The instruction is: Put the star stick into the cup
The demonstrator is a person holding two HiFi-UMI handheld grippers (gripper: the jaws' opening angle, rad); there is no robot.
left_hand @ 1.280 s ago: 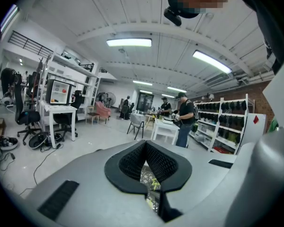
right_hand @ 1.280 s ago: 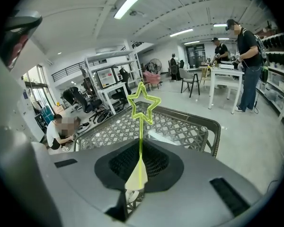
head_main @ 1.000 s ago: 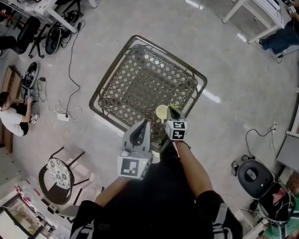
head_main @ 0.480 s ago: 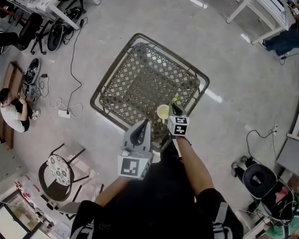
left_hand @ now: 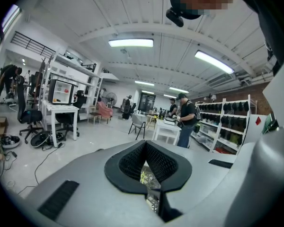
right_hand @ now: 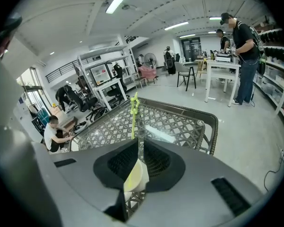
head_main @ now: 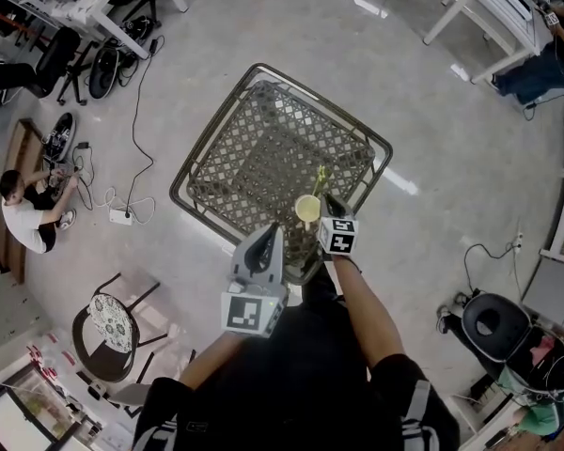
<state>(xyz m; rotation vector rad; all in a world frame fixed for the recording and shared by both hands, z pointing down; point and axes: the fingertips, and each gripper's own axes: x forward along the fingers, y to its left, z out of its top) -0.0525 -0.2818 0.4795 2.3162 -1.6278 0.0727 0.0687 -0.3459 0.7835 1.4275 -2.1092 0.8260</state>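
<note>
Head view, looking steeply down: a person stands at the near corner of a square lattice-top table with a dark rounded rim, both bare forearms stretched forward from the bottom of the frame. The right forearm reaches furthest and carries the right gripper, whose tips sit just beside a pale yellow cup on the table's near corner. A thin green star stick stands in the cup, leaning up and away from the person. The left forearm is bent and held lower, with the left gripper short of the table edge, apart from the cup, its marker cube facing the camera. Left gripper view: this tool is tilted upward, so ceiling lights, shelving and distant standing people fill the frame. Its jaws are drawn together with nothing between them, and a sliver of the table's lattice shows through the slit beneath. Right gripper view: the tool points across the tabletop. Its jaws are narrowed to a thin seam and clamp nothing that can be seen. The cup shows pale yellow through the gap below the pads, close under the tips. The star stick rises just left of the seam, beyond the tips, its knobbly green top standing above the lattice.
</note>
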